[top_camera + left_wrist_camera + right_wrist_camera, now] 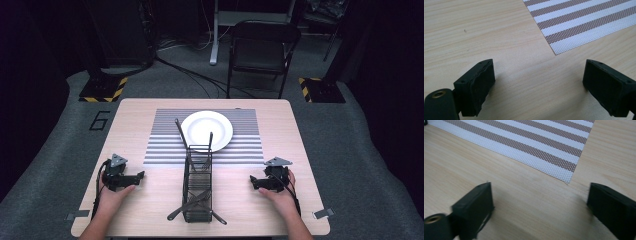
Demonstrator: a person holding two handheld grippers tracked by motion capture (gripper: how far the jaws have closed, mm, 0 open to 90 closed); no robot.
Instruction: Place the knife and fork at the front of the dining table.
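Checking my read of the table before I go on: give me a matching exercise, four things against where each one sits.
Things:
1. white plate
2. wire caddy
3. left tool
4. right tool

Places:
A. near the table's left edge, open over bare wood
B. on the striped placemat
C. mid-table, in front of the placemat, holding cutlery
D. near the table's right edge, open over bare wood

Pairs: 1-B, 2-C, 3-A, 4-D
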